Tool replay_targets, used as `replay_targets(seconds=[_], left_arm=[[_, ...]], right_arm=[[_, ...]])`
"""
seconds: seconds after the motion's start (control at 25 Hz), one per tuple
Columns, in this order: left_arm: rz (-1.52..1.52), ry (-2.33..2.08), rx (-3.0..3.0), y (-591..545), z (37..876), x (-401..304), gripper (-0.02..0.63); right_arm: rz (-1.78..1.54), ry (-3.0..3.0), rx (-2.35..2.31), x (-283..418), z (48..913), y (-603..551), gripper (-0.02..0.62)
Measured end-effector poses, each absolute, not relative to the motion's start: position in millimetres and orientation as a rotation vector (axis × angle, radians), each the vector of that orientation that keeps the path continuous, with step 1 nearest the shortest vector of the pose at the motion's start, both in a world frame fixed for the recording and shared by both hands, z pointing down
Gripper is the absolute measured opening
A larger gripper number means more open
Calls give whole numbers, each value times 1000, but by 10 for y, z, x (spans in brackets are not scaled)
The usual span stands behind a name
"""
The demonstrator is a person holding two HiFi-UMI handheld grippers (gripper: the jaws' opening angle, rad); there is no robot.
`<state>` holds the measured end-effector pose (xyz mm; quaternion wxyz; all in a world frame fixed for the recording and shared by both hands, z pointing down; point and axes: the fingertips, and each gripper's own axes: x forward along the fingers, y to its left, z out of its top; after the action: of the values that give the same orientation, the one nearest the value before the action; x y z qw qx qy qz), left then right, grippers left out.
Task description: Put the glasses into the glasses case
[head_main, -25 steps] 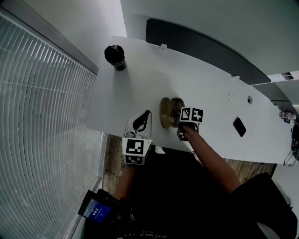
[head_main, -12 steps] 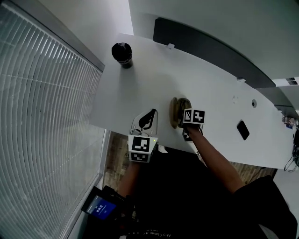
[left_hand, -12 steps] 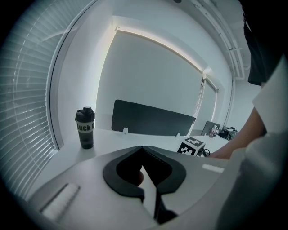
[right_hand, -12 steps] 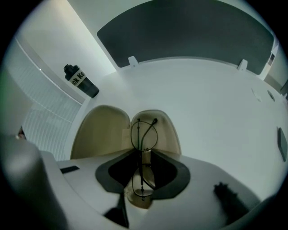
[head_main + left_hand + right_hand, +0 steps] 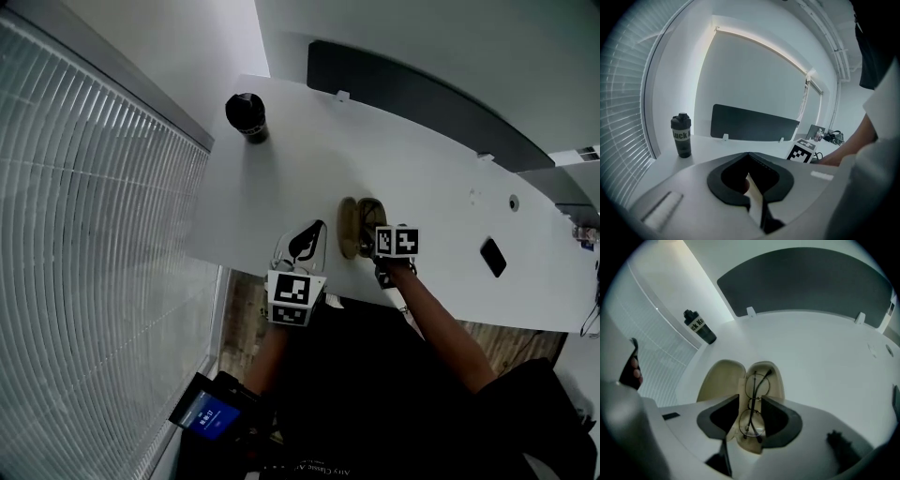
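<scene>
Head view: the white table (image 5: 309,159) carries one open beige hard-shell glasses case (image 5: 352,225) near its front edge. One black shaker bottle (image 5: 247,117) stands at the case's 11 o'clock and one black phone (image 5: 492,256) lies at 3, with bare tabletop between.

Left gripper view: the left gripper (image 5: 749,157) has its jaws together, holding nothing.

Right gripper view: the right gripper (image 5: 751,409), its jaws just opened wide, straddles one pair of thin black wire-rimmed glasses (image 5: 757,385). The glasses lie in the case's right shell and the pads are clear of them.

White table (image 5: 422,169) seen with a black bottle (image 5: 247,116) stood upright at its far left corner, near the blinds (image 5: 84,262). Dark panel (image 5: 412,98) mounted along the far edge. Black phone (image 5: 492,256) laid flat toward the right end, with a round grommet (image 5: 513,201) noted beyond it. Blue-lit screen (image 5: 208,412) seen off the table, lower left
</scene>
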<state>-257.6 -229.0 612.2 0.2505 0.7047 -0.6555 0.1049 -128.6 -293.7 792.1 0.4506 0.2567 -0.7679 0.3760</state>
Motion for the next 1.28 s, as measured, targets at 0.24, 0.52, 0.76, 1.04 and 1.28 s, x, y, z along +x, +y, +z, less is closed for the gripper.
replay_targets(seconds=[0.24,0.52,0.76,1.04,1.28], left_arm=[[322,-1718,1984,-2431,6112,-2309,8],[364,-1656,2179,-2717,5977,-1876,8],[330,-1547,2358,-2835,5766,-1443,8],[443,-1498,2395,-2880,5930,-1197,8],[433,-1547,2324,-2911,6005,-1254,8]], right_arm=[[971,-2110,558,-1352,7486,-2934,155],[680,-2388,557,-853,6837,-2986,153],[482,-2560,676,-417,6402,-3095,14],[527,-2507,674,-216,6798,-3185,8],[517,-2545,612,-264,6719,-3242,8]])
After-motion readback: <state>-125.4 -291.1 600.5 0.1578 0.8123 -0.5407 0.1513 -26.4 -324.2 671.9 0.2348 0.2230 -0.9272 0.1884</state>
